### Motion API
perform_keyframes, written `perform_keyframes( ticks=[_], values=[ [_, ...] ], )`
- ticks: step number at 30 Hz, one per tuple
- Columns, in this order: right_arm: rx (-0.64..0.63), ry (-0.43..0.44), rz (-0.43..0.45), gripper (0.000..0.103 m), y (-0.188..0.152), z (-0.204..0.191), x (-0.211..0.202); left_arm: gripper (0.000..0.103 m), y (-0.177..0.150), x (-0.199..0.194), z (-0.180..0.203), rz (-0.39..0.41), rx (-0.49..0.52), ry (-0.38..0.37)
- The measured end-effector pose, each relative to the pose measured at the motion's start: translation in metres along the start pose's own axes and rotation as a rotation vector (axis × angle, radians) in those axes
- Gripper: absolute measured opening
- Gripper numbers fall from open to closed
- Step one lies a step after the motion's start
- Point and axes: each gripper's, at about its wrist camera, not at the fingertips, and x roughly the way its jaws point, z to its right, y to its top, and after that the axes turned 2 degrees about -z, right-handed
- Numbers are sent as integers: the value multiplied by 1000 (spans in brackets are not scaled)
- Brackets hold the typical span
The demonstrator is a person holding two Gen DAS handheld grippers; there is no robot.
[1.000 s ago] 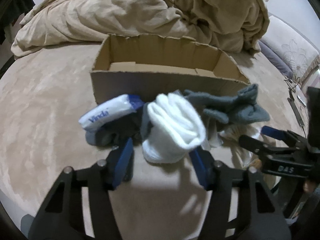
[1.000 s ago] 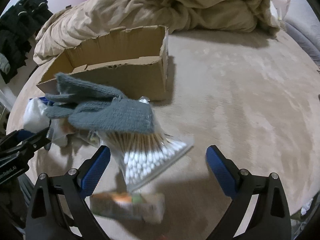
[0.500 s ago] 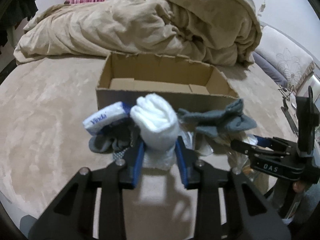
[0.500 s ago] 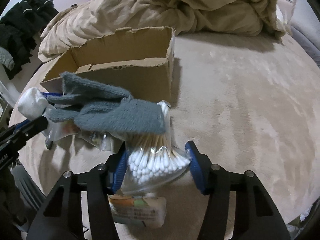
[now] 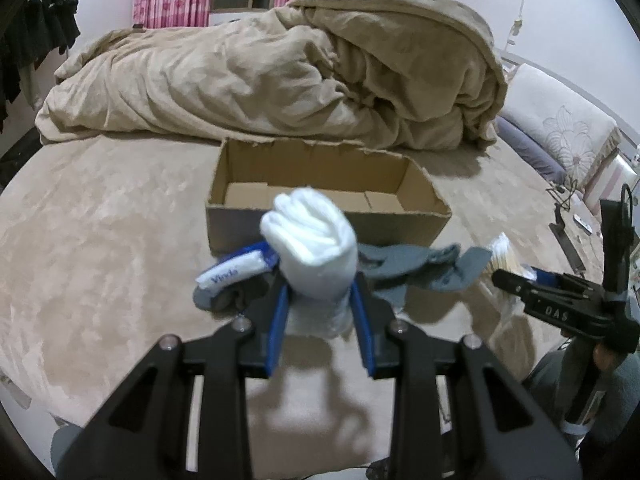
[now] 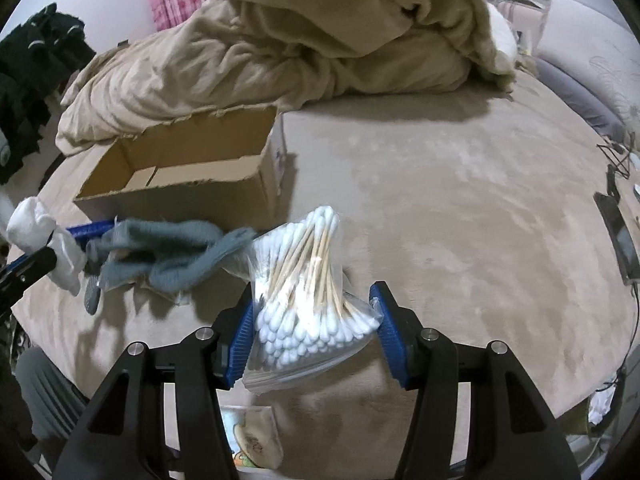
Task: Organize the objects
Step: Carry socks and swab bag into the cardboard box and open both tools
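My left gripper [image 5: 320,308] is shut on a rolled white sock [image 5: 310,240] and holds it raised in front of the open cardboard box [image 5: 240,226]. My right gripper [image 6: 316,320] is shut on a clear bag of cotton swabs [image 6: 308,284], lifted above the bed; the right gripper also shows in the left wrist view [image 5: 520,280]. A grey knit glove [image 6: 168,252] and a blue-white Vinda tissue pack [image 5: 232,272] lie on the bed before the box [image 6: 180,184]. The white sock shows at the far left of the right wrist view [image 6: 40,228].
A crumpled beige duvet [image 5: 280,76] is heaped behind the box. A small printed packet [image 6: 252,436] lies under my right gripper. Dark clothes [image 6: 28,80] hang at the left. A pillow [image 5: 560,136] and a cable sit at the right edge.
Both grippers closed, the left on the white sock and the right on the cotton swab bag, then lifted them off the bed. The glove slid off the bag.
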Motion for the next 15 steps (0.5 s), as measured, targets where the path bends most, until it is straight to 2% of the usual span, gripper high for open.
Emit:
perform_keyframes(
  ticks=[8,15],
  values=[
    [30,-4,74,58,17,12,-25,31,24,-27,6,46,3,-24],
    [2,56,151,58,40,-3,-58,31,53,-49,16,80,19,-76]
  ],
)
